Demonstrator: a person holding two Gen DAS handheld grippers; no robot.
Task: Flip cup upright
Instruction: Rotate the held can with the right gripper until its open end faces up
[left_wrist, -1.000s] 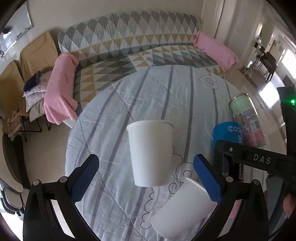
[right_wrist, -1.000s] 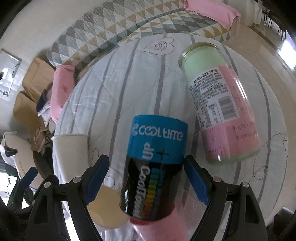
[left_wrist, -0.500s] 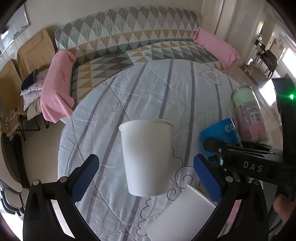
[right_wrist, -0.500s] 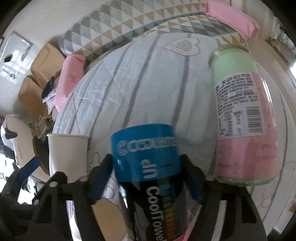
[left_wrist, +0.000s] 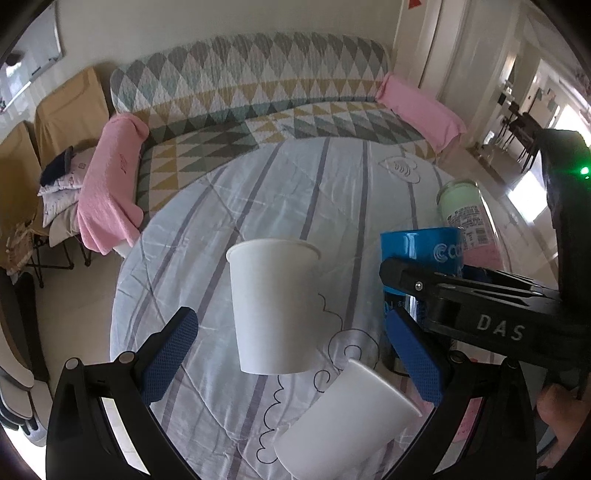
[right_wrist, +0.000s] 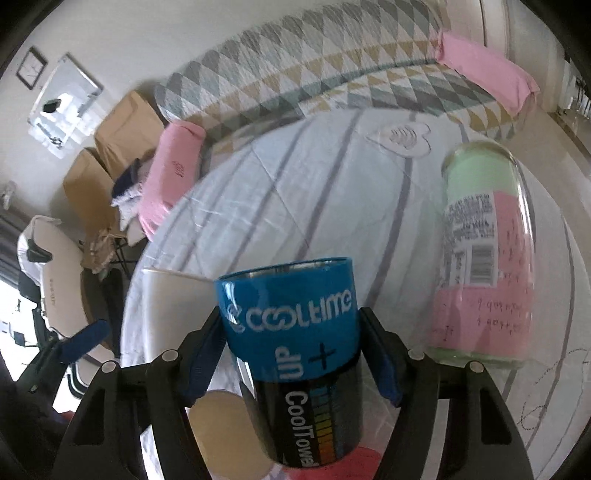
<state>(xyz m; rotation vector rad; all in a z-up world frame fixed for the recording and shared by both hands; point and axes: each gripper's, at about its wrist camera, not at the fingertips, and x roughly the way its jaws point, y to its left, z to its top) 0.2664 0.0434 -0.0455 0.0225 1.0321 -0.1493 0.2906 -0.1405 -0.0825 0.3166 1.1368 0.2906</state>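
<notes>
The right gripper (right_wrist: 291, 354) clamps the inverted blue can (right_wrist: 295, 354) at lower centre. The left gripper (left_wrist: 291, 354) gapes wide, holding nothing, around the upright white cup (left_wrist: 275, 306). Bottom right, a tipped cup (left_wrist: 347, 424) lies unrighted; flipping seemingly remains.

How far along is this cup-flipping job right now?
One white paper cup already stands upright on the table. The right gripper is closed around the blue CoolTime can. The second white cup lies on its side; the open left gripper hasn't grasped it yet.
</notes>
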